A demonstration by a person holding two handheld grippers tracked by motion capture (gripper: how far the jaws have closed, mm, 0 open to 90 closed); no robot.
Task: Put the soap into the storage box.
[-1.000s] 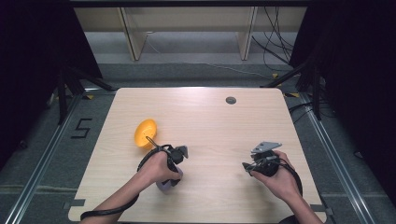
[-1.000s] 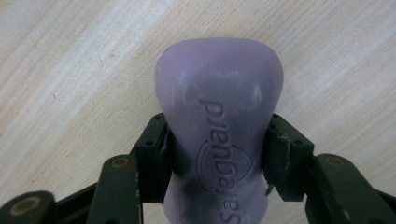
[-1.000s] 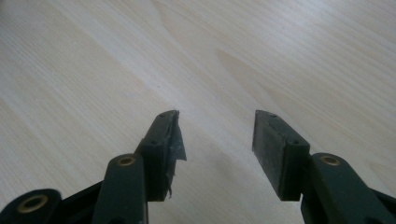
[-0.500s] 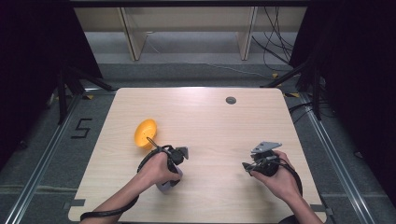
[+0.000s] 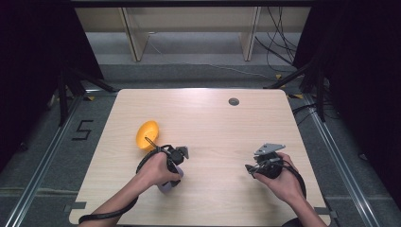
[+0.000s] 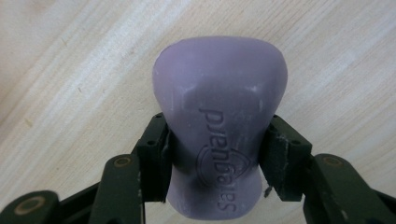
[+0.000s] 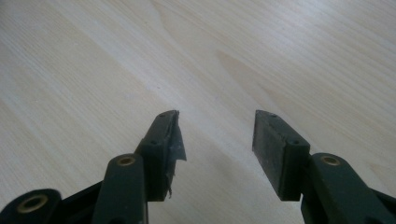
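A purple bar of soap [image 6: 219,79], stamped with a brand name, lies on the wooden table [image 5: 213,123], and my left gripper [image 6: 217,135] is shut on its narrow lower half. In the high view the soap [image 5: 165,186] peeks out under the person's left hand near the front left of the table. An orange bowl [image 5: 147,134] lies tipped on its side just behind that hand. My right gripper [image 7: 215,126] stands open over bare wood with nothing between its jaws; in the high view the right gripper [image 5: 251,168] is at the front right, pointing left.
A small dark grommet hole [image 5: 233,101] sits near the table's far edge. Pale wooden shelf legs [image 5: 133,38] stand on the floor behind the table. Cables [image 5: 279,42] run along the floor at the back right.
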